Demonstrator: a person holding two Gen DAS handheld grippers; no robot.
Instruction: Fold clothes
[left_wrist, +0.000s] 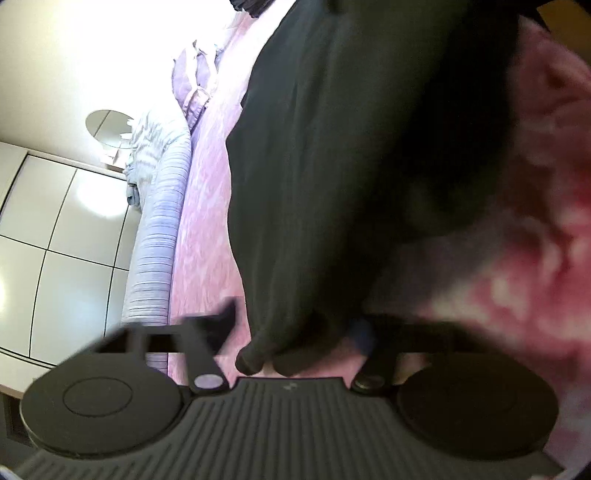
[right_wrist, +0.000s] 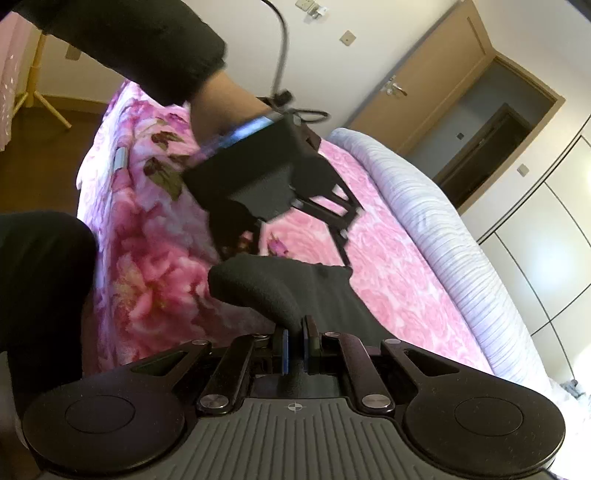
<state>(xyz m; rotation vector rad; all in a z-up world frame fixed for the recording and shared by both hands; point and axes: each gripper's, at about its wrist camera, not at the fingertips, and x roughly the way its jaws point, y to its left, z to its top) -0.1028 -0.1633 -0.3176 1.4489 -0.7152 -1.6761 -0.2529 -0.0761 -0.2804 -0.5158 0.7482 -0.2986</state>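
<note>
The right gripper is clamped on a thin bunch of the black garment, which humps up just past the pads and runs out over the pink bedspread. So little cloth sits in the pinch that a sharp tug could pull it free.

The left gripper has black cloth heaped between its fingers; blur hides the tips, so I cannot tell whether it grips. If only one corner is held, the fold would skew.

Beyond, the garment drapes across the bed near a striped duvet.
</note>
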